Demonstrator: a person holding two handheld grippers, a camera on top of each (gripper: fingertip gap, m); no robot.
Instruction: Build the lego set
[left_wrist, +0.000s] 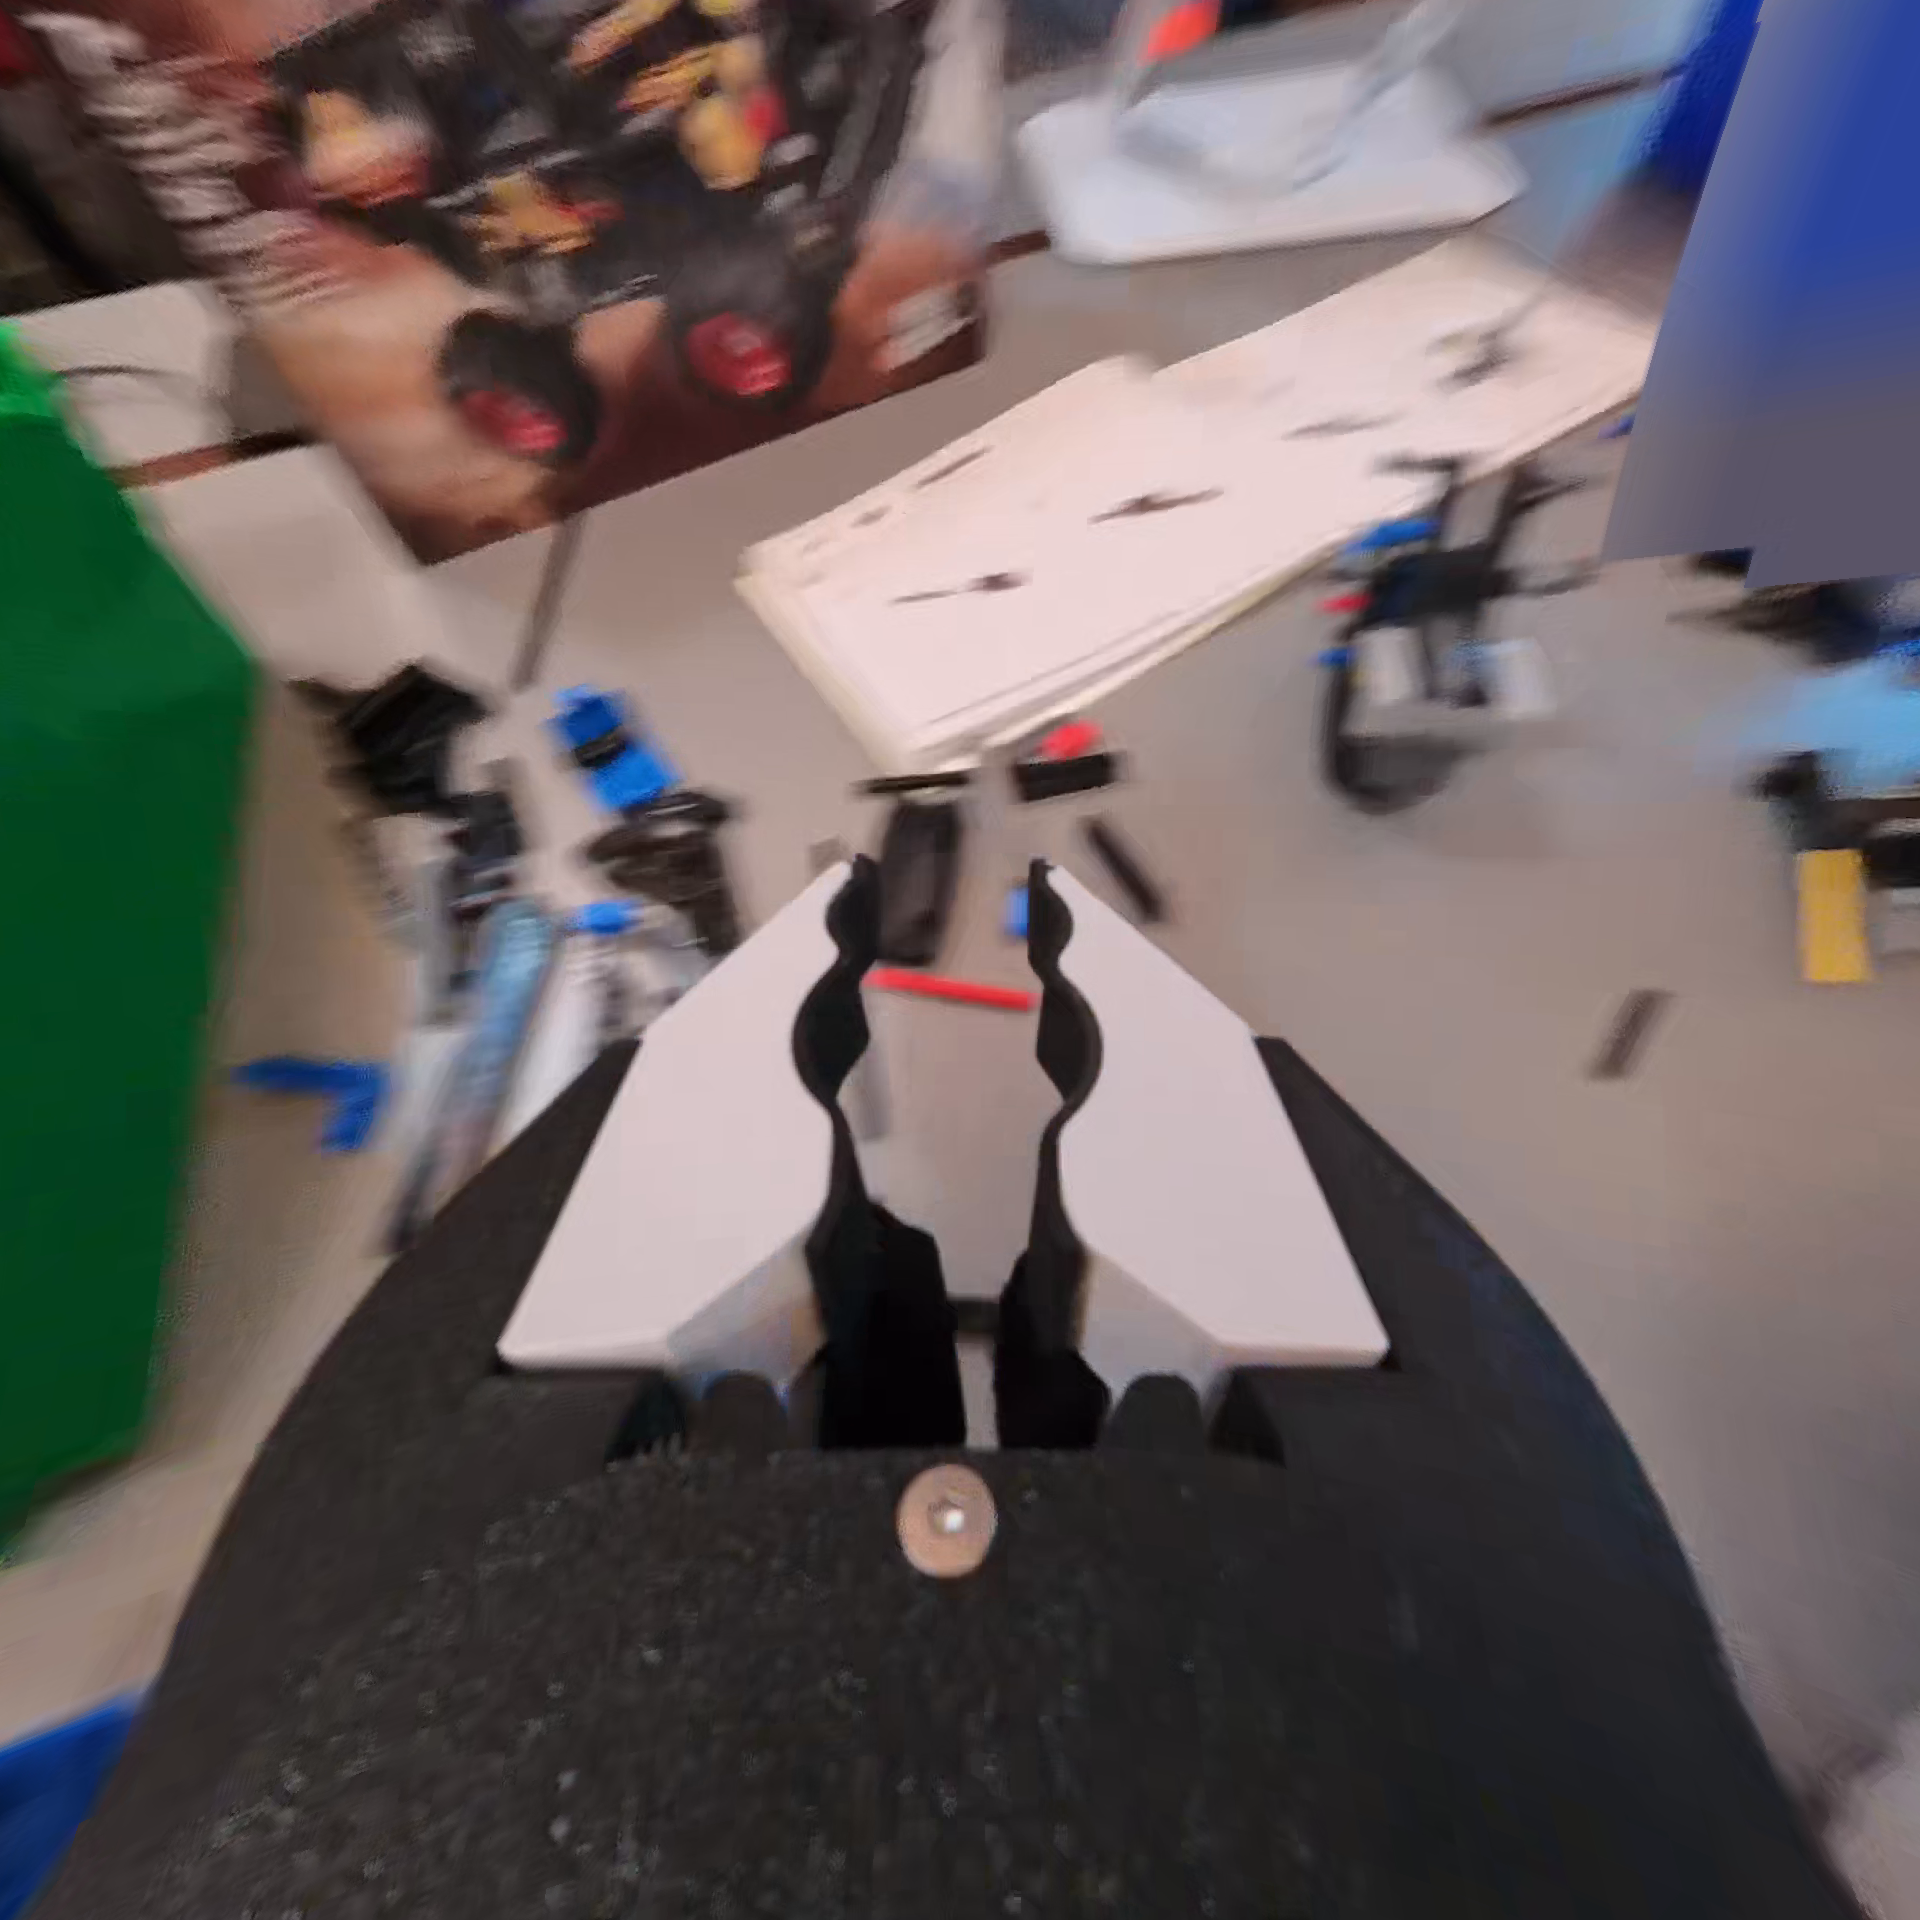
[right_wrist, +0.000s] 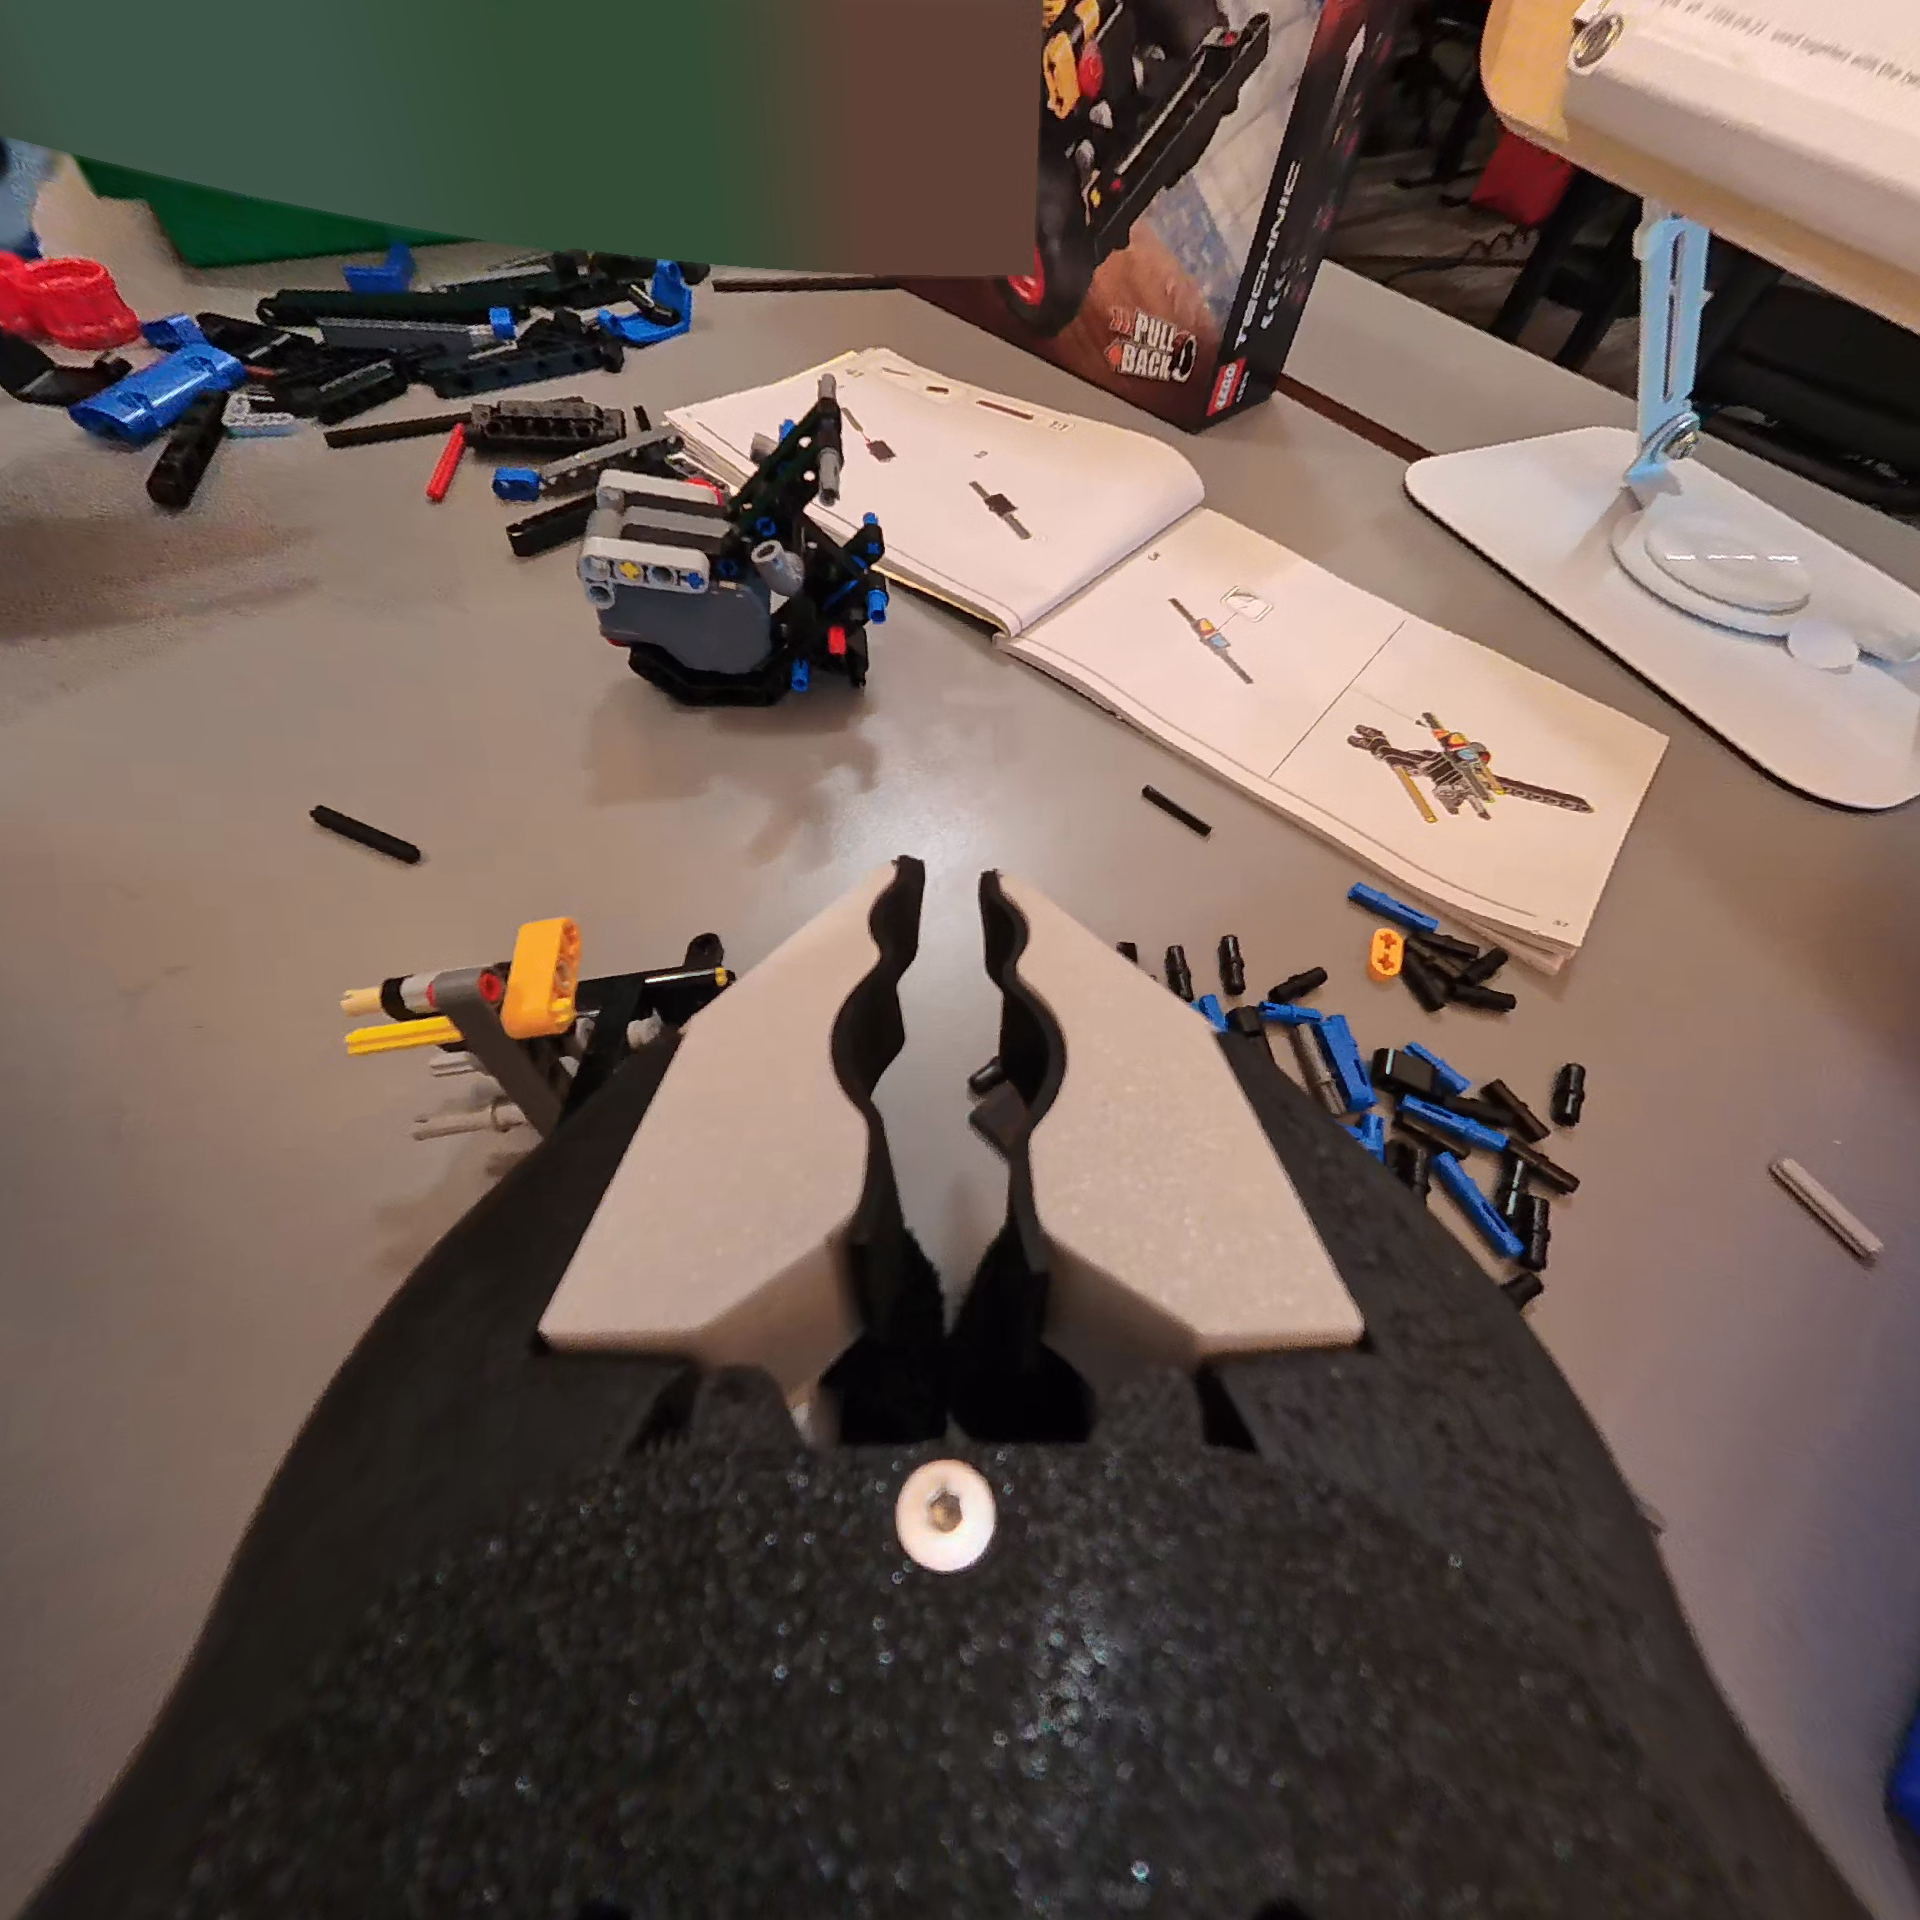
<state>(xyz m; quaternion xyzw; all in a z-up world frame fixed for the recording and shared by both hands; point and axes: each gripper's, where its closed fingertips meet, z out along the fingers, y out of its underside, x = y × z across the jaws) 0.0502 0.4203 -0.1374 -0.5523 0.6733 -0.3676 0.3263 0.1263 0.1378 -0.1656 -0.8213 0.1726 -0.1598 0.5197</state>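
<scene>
In the blurred left wrist view my left gripper (left_wrist: 948, 873) is open and empty above the grey table (left_wrist: 1351, 1039). A red axle (left_wrist: 951, 992) lies on the table below the gap, with a black beam (left_wrist: 914, 883) just beyond the tips. My right gripper (right_wrist: 948, 873) is open by a narrow gap and holds nothing. A small black piece (right_wrist: 1000, 1117) lies by its right finger. The partly built model (right_wrist: 727, 582) stands ahead of it. A sub-assembly with a yellow part (right_wrist: 540, 987) lies to its left, and a pile of black and blue pins (right_wrist: 1455, 1101) to its right.
The open instruction booklet (right_wrist: 1299, 644) lies at right, and the set's box (right_wrist: 1174, 208) behind it. A white stand base (right_wrist: 1662, 582) is at far right. Loose black, blue and red parts (right_wrist: 364, 353) lie back left. A green box (left_wrist: 94, 831) stands left of my left gripper. The small black piece (right_wrist: 1000, 1117) is closer to my right gripper, around 6 centimeters from its tips; the left tips are 30 centimeters off. The right gripper is farther from the red axle (left_wrist: 951, 992), some 30 centimeters, than the left, some 8 centimeters. It is also in sight in the right wrist view (right_wrist: 448, 458).
</scene>
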